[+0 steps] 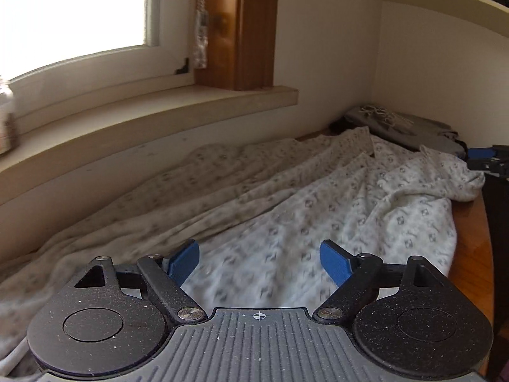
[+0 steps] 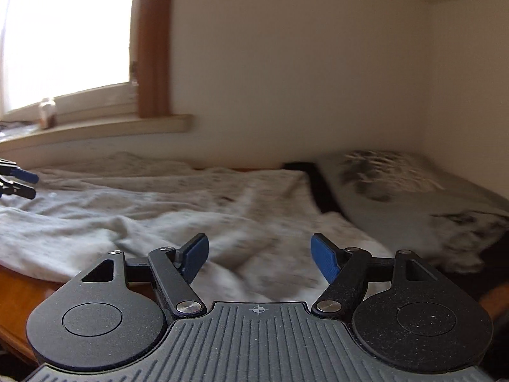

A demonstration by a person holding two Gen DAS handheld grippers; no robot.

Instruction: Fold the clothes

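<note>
While both the left tongs (image 1: 259, 262) and right tongs (image 2: 259, 256) gape wide and empty over the rumpled patterned garment (image 1: 286, 197) spread across the bench (image 1: 470, 222), a pinch may catch several wrinkled layers together.

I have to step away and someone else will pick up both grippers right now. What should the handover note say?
Left gripper: open, holding nothing, low over the near end of the patterned white garment.
Right gripper: open, holding nothing, over the same garment's other end.
The garment lies spread but wrinkled on the wooden table below the windowsill. A grey garment lies flat beside it, by the wall.
Done: no fold visible on the white garment.
Left: smooth it, grip its edges, fold it.
</note>
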